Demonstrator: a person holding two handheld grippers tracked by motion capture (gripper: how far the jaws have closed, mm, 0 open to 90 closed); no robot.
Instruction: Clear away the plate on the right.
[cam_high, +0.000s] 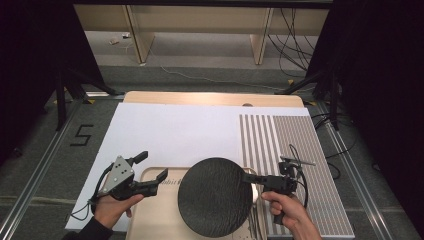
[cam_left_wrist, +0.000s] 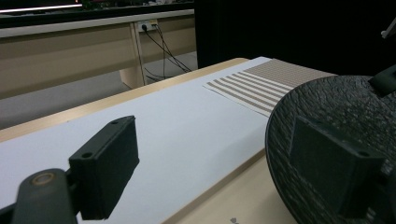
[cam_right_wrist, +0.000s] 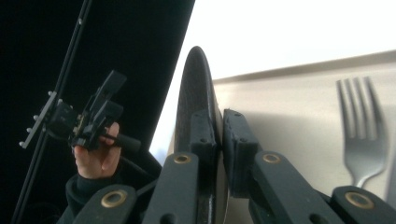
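We are clamping the right hand-held gripper (cam_high: 248, 175) on the rim of the black plate (cam_high: 215, 196), holding it over the wooden tray (cam_high: 150, 176) at the near edge of the bench (cam_high: 175, 130). A fork (cam_right_wrist: 362, 126) is lying in the tray beside it. Our left hand-held gripper (cam_high: 154, 169) is hovering just left of the plate, jaws apart and gripping nothing.

The round, black, rough-textured plate (cam_high: 215, 196) is tilted, lifted above the near edge of the surface, over a pale wooden tray (cam_high: 155, 210).
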